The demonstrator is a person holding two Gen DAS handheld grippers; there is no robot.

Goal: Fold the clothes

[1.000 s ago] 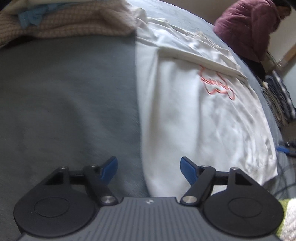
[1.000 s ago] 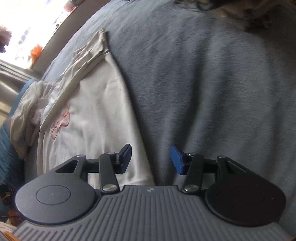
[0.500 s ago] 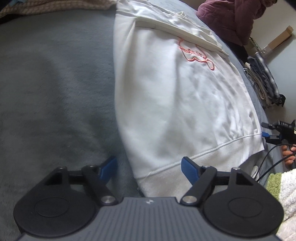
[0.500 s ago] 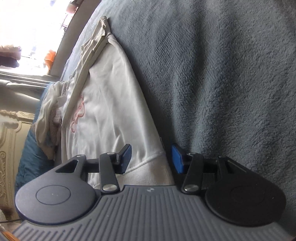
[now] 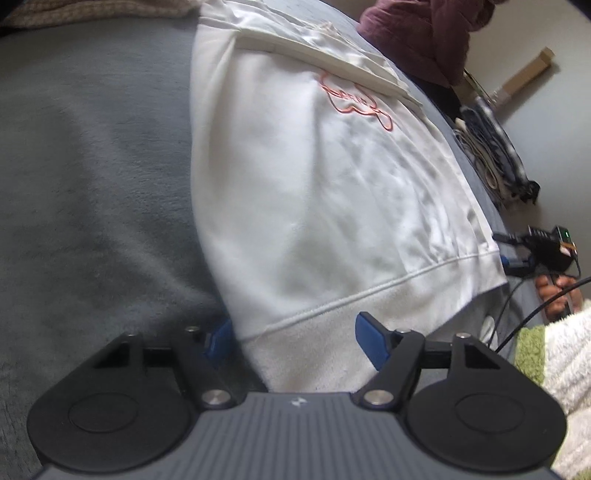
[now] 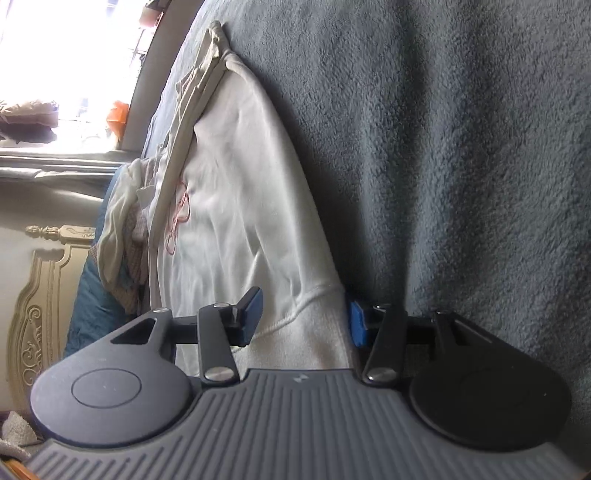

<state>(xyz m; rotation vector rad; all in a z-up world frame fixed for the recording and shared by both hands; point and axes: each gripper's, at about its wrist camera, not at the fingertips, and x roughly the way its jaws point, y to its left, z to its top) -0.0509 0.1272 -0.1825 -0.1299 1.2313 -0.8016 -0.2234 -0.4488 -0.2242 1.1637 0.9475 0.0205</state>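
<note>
Your white sweatshirt [image 5: 332, 206] lies flat on the grey fleece blanket [image 5: 92, 184], sleeves folded across the chest above the red outline print [image 5: 354, 101], ribbed hem [image 5: 369, 306] nearest you. Your left gripper [image 5: 293, 341] straddles one hem corner: jaws have just been closing a little, still wide, corner between them, pads not pressing. Your right gripper [image 6: 304, 319] straddles the other hem corner [image 6: 314, 321], jaws about half open; its outer blue pad [image 6: 357, 326] sits just beside the fabric edge, and you can't tell contact from this view. Another person in a maroon jacket [image 5: 417, 33] is at the far side.
</note>
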